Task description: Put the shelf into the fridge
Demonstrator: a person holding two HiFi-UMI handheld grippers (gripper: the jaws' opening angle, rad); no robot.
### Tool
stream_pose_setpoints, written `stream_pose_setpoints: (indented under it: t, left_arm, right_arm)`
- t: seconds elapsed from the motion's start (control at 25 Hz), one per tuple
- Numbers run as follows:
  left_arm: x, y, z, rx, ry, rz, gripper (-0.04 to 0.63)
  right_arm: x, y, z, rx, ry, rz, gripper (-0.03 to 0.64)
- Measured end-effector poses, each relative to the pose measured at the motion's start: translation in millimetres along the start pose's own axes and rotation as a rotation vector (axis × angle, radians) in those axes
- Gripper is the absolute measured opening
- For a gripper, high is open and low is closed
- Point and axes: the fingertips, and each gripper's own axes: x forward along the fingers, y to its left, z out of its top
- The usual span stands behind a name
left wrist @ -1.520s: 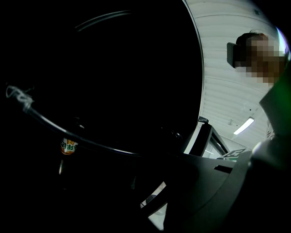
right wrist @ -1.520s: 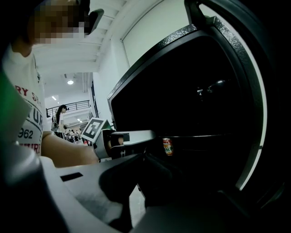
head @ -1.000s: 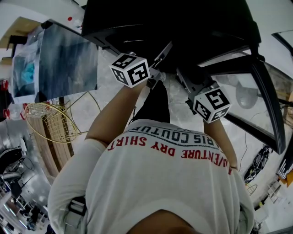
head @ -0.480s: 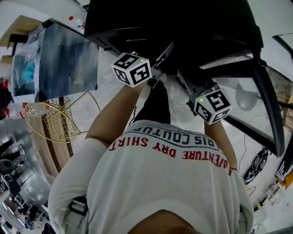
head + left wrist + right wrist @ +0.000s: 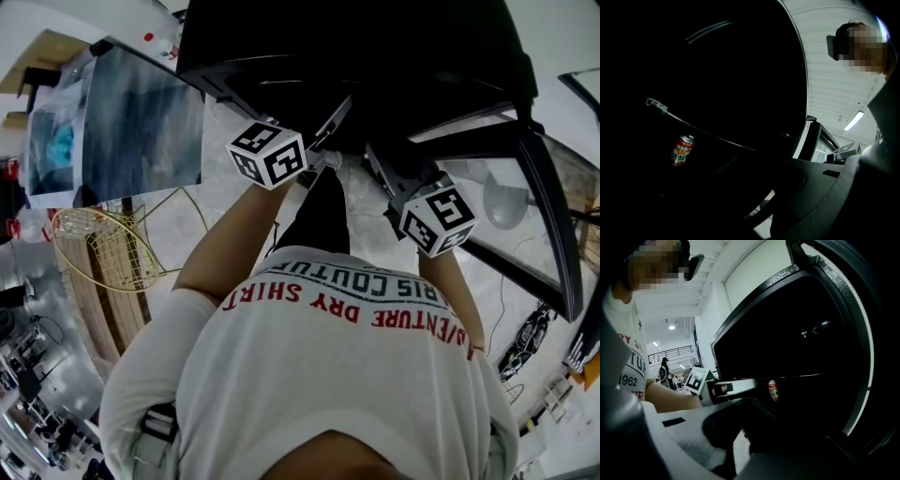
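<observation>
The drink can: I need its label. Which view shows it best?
The left gripper view: the can looks largest, lit against darkness. The right gripper view shows the can smaller; the head view, not at all.

You wear a white short-sleeved T-shirt (image 5: 309,394); red capital lettering (image 5: 342,309) runs in two lines across its chest.

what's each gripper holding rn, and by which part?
Cannot tell. The left gripper and right gripper both reach into the dark fridge; a thin shelf edge runs toward the left jaws, but no grip shows.
</observation>
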Motion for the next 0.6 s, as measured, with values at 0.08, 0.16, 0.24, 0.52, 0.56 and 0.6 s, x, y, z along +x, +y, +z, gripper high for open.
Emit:
stream_pose_setpoints:
  t: [0.08,0.16,0.24,0.52,0.56,0.6]
  left_arm:
    - [-9,-4,-7,-0.015,0.016,0.001,0.161]
    - [-18,-10,-14,-0.031,0.041,0.008,0.161]
    - [-27,-17,-20,-0.054,0.068,0.013,0.158]
    - [-58,-77,3,-0.040,0.078,-0.065,0.067]
    - [-62,-87,8,-0.031,0.070,-0.084,0.061]
    - [-66,-97,15,-0.023,0.060,-0.099,0.052]
  right_arm:
    - [-4,-1,3,0.017,-0.013,0.000,0.031]
    - [-9,-2,7,0.025,-0.026,0.001,0.031]
    - [-15,-2,12,0.025,-0.041,0.006,0.031]
    - [-36,30,43,-0.041,-0.095,0.088,0.028]
    - [-40,34,47,-0.044,-0.101,0.099,0.026]
    - [-45,39,52,-0.049,-0.107,0.109,0.025]
